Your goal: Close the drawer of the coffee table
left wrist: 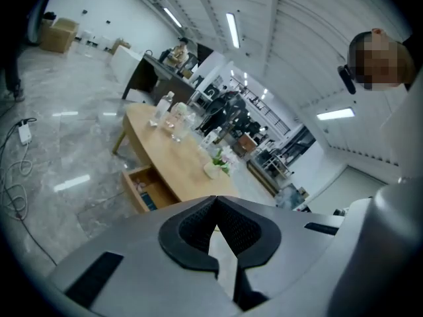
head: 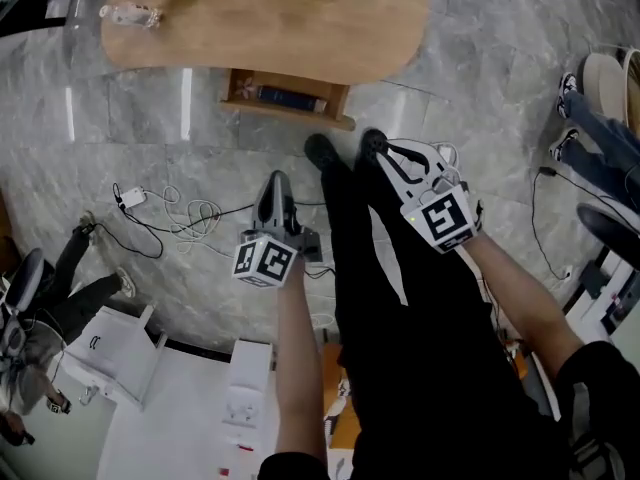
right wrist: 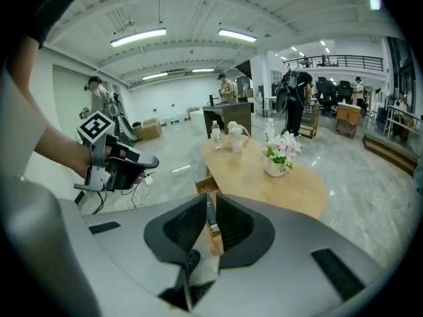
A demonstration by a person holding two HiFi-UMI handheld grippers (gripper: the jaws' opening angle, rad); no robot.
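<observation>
Floor (head: 450, 98): grey marble | coffee table (head: 300, 28): wood | drawer (head: 290, 114): open

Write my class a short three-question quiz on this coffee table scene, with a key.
1. True or false: the drawer of the coffee table is fully shut.
2. What lies in the drawer? A a dark book; B a cup; C a cable.
3. Does the left gripper or the right gripper touch the drawer?
Key: 1 false, it stands open. 2 A. 3 No; both are shut, empty and away from it.
</observation>
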